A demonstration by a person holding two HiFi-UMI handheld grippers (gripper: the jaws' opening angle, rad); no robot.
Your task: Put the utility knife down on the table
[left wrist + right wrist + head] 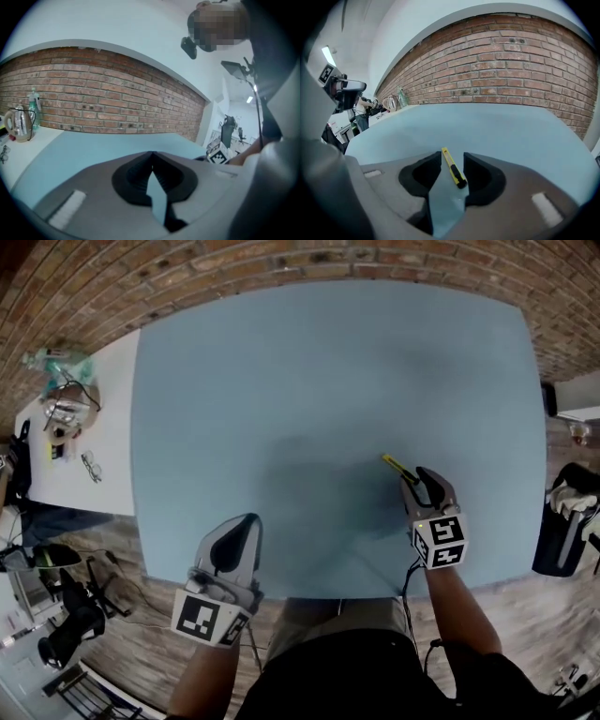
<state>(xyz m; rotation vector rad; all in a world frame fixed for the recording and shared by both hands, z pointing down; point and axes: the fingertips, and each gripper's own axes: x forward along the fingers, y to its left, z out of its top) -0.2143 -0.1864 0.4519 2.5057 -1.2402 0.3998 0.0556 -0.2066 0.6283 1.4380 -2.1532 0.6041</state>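
On the blue tabletop (281, 381), the yellow utility knife (453, 168) lies lengthwise, pointing far-left, between the right gripper's (422, 480) released jaws. The left gripper (246, 521) is clenched and empty.

brick wall (234, 268) behind | wood floor (530, 615) below | white side table (108, 413) left

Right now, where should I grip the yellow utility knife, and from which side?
Grip the slim yellow utility knife across its narrow width, near the black slider, coming from its near end. It lies flat, lengthwise between the open right tongs, so they probably already line up with its long sides.
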